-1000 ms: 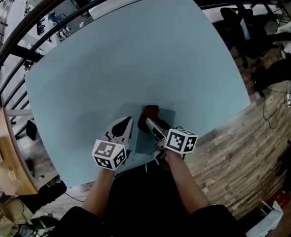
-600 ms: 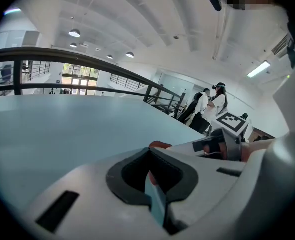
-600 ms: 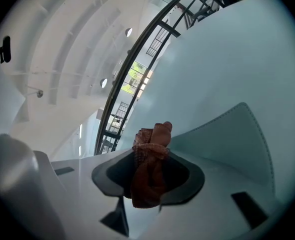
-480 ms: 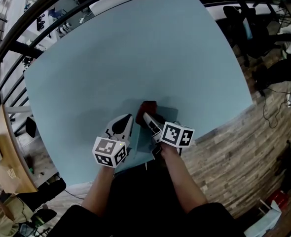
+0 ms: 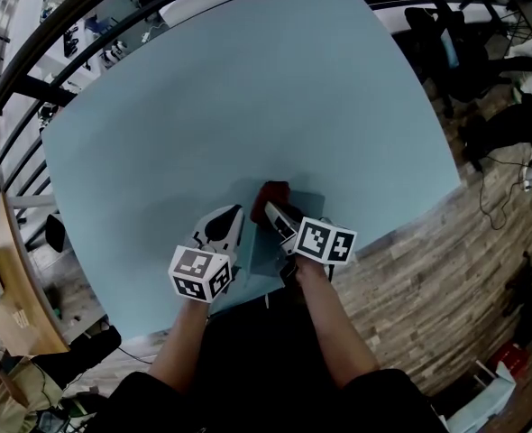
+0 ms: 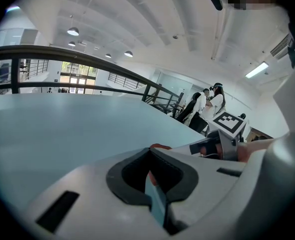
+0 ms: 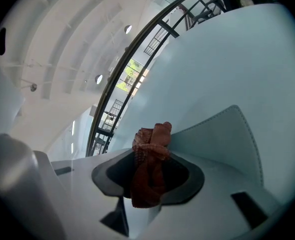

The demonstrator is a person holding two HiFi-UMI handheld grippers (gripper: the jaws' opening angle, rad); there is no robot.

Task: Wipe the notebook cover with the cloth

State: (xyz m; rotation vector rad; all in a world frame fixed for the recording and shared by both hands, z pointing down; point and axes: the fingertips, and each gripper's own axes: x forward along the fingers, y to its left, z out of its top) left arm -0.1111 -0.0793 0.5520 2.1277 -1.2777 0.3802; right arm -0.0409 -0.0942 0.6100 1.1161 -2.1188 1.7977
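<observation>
A pale blue notebook lies on the pale blue table near its front edge. My left gripper is shut on the notebook's left edge, and a thin blue sheet shows between its jaws. My right gripper is shut on a bunched red cloth, which rests at the notebook's far edge. In the right gripper view the cloth fills the jaws' gap, with the notebook cover to its right. The left gripper view shows a sliver of the cloth and the right gripper's marker cube.
The table's front edge runs just behind the grippers, over a wooden floor. A dark railing bounds the far left. People stand far off to the right in the left gripper view.
The right gripper and the cloth have shifted slightly away from me over the notebook. The left gripper has stayed almost in place.
</observation>
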